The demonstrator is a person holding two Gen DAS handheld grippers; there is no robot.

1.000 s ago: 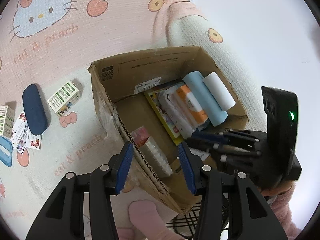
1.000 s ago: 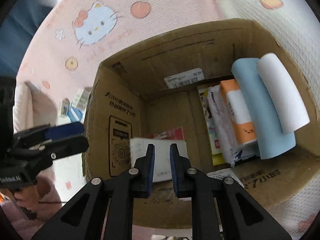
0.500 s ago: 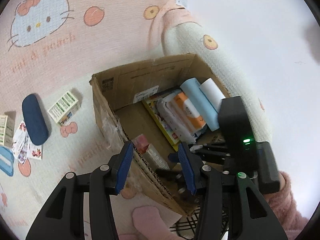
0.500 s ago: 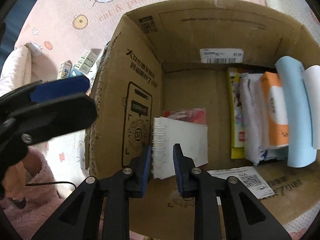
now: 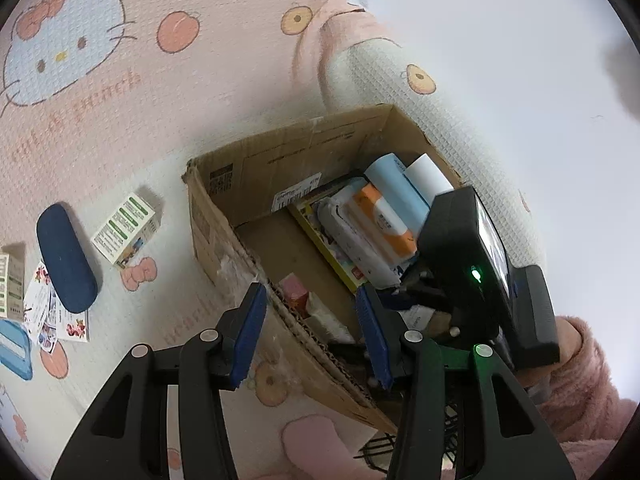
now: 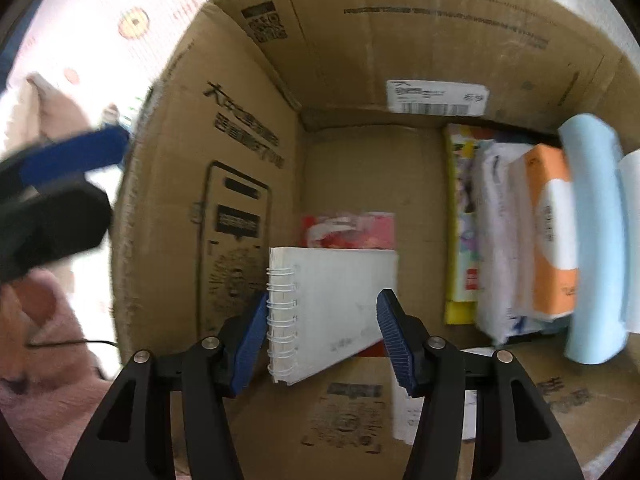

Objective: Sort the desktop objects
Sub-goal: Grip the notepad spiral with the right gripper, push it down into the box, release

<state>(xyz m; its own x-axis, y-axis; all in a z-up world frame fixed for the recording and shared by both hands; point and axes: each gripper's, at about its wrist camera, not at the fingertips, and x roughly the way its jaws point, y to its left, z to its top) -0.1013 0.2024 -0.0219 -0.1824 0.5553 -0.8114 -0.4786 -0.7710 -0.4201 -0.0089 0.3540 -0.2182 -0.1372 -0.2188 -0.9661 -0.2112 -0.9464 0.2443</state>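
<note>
Your right gripper [image 6: 322, 336] points down into the cardboard box [image 6: 248, 128]. Its jaws have just been opening and now stand wide. The spiral notebook [image 6: 332, 304] lies between them, inside the box beside the left wall. The left blue pad [image 6: 250, 346] sits just beside the wire binding; whether it touches the coils cannot be told. The right pad stands clear of the notebook's cover. The notebook is tilted, and its far edge overlaps a red and pink packet [image 6: 348, 230] on the box floor.

Along the right side of the box you see a yellow-edged book [image 6: 460, 216], a white wipes pack [image 6: 498, 240], an orange and white pack [image 6: 552, 232], a light blue roll [image 6: 596, 240] and a white roll [image 6: 632, 220], packed side by side.

Your left gripper [image 5: 310, 336] hangs over the near rim of the box, jaws wide and empty. On the printed mat [image 5: 200, 80] to the left of the box lie a dark blue case [image 5: 66, 258], a green and white carton [image 5: 124, 228] and loose cards [image 5: 52, 320].
</note>
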